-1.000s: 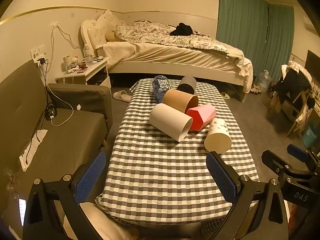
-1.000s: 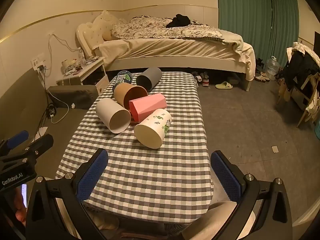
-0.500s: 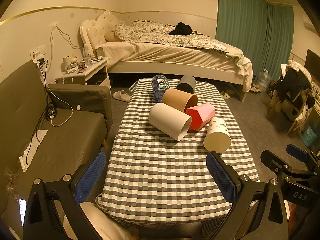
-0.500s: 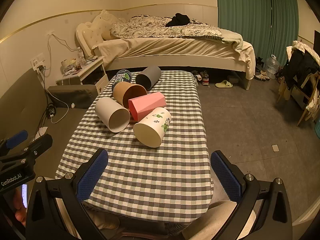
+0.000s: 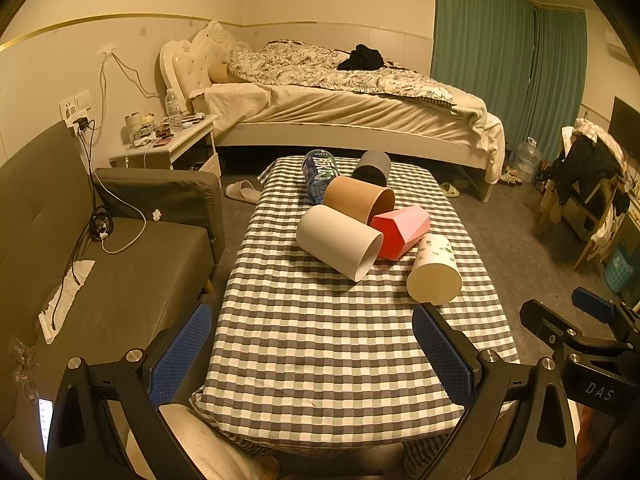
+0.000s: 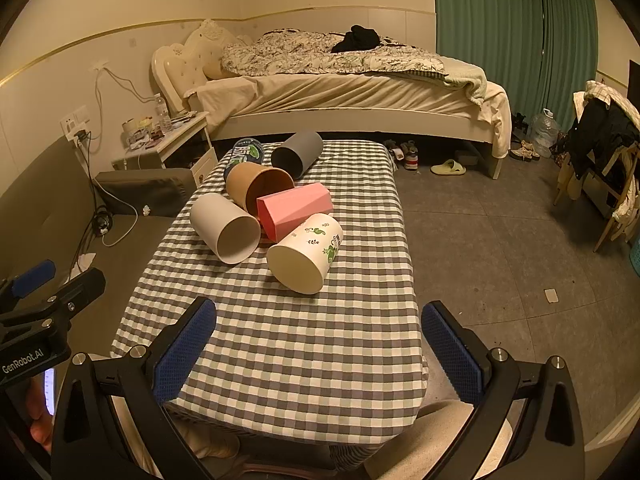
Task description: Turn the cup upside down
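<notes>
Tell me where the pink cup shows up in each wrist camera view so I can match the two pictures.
Left wrist: the pink cup lies on its side right of centre, between the tan cup and the leaf-print cup.
Right wrist: the pink cup lies left of centre, just above the leaf-print cup.
Shared landmark: the white cup, lying directly left of it in both views.

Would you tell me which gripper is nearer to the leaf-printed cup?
Right, by my estimate. The right gripper faces the leaf-printed cup almost head-on; the left gripper sits further left, with the cup off its right finger.
</notes>
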Tool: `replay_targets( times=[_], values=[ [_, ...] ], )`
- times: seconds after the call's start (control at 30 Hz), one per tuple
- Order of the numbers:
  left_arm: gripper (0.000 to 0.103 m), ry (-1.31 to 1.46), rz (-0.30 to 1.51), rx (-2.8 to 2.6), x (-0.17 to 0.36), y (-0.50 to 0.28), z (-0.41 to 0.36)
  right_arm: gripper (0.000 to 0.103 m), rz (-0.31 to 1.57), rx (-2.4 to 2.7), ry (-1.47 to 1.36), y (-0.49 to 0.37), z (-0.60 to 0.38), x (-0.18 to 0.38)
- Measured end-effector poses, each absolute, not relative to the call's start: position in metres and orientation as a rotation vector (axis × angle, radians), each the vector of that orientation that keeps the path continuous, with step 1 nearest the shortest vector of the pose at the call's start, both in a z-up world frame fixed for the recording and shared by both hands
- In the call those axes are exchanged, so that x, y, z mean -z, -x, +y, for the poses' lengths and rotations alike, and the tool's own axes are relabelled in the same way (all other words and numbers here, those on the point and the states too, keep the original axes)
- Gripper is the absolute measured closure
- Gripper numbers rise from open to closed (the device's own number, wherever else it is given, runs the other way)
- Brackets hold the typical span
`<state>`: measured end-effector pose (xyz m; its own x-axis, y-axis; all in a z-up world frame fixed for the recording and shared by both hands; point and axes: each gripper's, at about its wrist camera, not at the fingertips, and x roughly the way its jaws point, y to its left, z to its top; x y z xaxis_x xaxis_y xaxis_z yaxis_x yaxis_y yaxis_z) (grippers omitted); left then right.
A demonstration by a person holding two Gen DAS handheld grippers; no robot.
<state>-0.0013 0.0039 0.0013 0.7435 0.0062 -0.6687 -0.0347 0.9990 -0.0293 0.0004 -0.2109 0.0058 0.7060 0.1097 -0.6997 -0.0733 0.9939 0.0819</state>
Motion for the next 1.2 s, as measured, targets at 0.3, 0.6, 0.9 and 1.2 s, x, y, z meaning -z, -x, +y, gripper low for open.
replay_targets(
  times=[0.3, 0.6, 0.9, 1.2],
  values=[
    [0.0, 0.04, 0.734, -0.023, -0.0005, 0.0023, 0.0032, 0.0, 0.782, -0.102, -0.049, -0.0001, -0.211, -0.0046],
    [0.0, 0.039, 0.734, -0.023, -0.0006, 0.0027, 0.0031, 0.0, 0.784, -0.103, -0.05, 0.0, -0.2114, -0.0046],
    [0.0, 0.036, 0.731, -0.022, -0.0003, -0.0003, -0.0027, 0.0, 0.782, -0.109, -0.047, -0.0012, -0.2055, 0.0019],
    [0.0, 0.034, 0.73, -0.022, -0.0002, -0.0001, -0.0029, 0.0, 0.783, -0.111, -0.046, -0.001, -0.2052, -0.001]
  ],
)
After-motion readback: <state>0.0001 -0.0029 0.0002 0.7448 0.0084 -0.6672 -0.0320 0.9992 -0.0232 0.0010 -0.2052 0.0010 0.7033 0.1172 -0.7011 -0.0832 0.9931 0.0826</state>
